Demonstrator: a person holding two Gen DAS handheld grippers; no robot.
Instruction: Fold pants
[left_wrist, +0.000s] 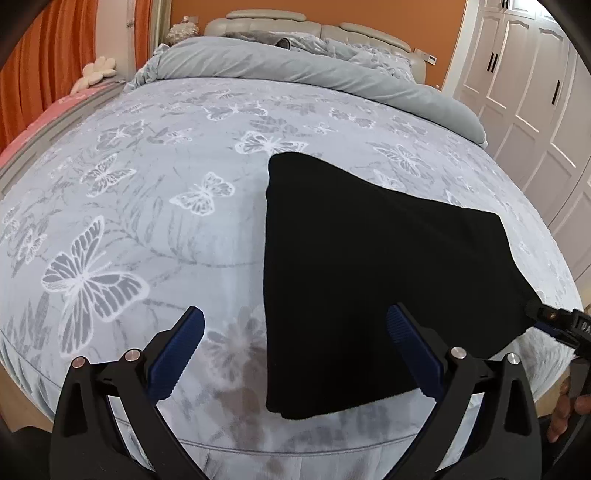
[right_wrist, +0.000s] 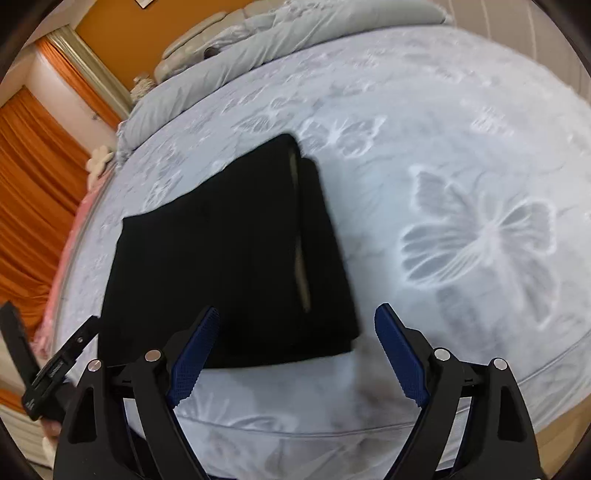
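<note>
- Your left gripper (left_wrist: 295, 328) has its blue-padded fingers (left_wrist: 184, 350) spread wide with nothing between them; they hover over the near edge of the bed (left_wrist: 147, 206).
- Your right gripper (right_wrist: 297, 325) is spread just as wide and grips nothing, its fingers (right_wrist: 400, 354) above the same near edge.
- The black pants (left_wrist: 362, 266) lie folded into a compact, roughly square stack on the butterfly-print sheet (left_wrist: 92, 277), close to the bed's near edge.
- In the right wrist view the pants (right_wrist: 229, 258) show a layered edge on their right side, with a thin pale line running along the fold.
- From the left wrist view, the right gripper (left_wrist: 561, 325) sits just beside the pants' near right corner; whether it touches the cloth cannot be told.
- A grey duvet (left_wrist: 295, 62) is bunched at the bed's far end, below the padded headboard (left_wrist: 266, 22).
- Orange curtains (left_wrist: 44, 62) hang to the bed's left, white wardrobe doors (left_wrist: 524, 92) stand to its right.
</note>
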